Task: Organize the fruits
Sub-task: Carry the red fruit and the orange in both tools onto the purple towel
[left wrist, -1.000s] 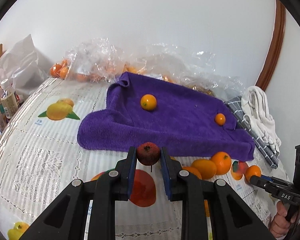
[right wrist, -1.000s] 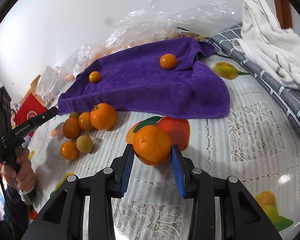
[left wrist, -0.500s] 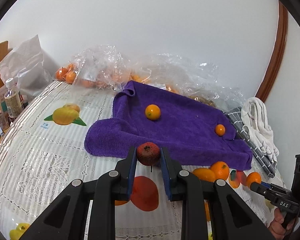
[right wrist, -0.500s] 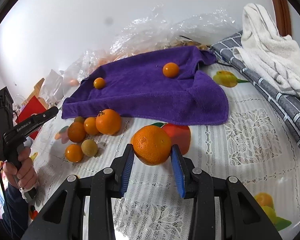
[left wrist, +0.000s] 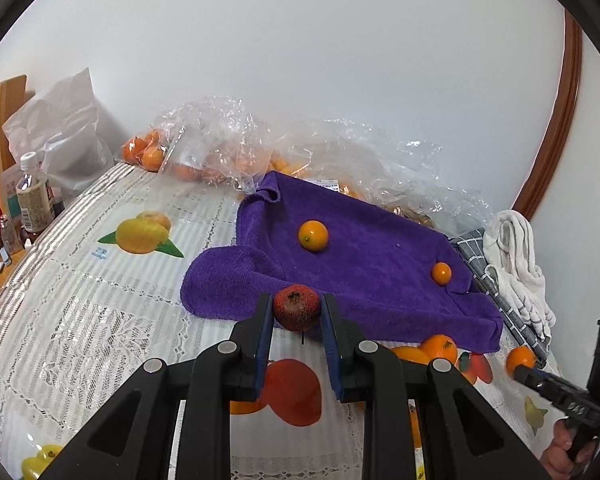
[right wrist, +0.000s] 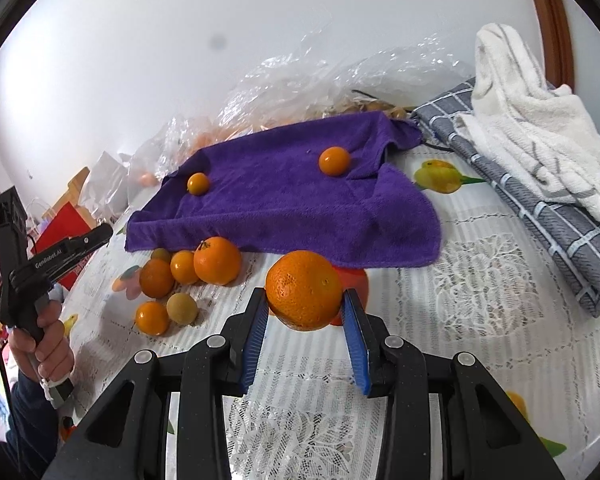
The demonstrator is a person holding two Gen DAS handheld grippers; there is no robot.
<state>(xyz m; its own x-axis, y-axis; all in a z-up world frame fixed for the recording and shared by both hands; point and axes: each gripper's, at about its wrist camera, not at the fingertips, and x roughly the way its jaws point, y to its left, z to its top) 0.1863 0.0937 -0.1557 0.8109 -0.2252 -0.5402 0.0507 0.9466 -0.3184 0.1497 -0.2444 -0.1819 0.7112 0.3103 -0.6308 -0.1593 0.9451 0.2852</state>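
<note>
While the left wrist view alone takes in a bottle (left wrist: 31, 196) and white bag (left wrist: 60, 136) at the tabletop's far left, only the right wrist view shows the loose fruit cluster (right wrist: 188, 280) in full before the purple towel (right wrist: 284, 200). Left tongs (left wrist: 296, 312): nearly closed, clamped on a small dark red fruit (left wrist: 296, 307), held above the lace tablecloth (left wrist: 100, 320). Right tongs (right wrist: 305, 312): narrowly parted, gripping a large orange (right wrist: 303, 289). Two small oranges (left wrist: 313, 235) lie on the towel.

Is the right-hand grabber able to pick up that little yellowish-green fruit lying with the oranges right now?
Probably not yet. The right gripper is already shut on a large orange, so its jaws are full. The path to the yellowish-green fruit looks free, but the orange would have to be set down first.
</note>
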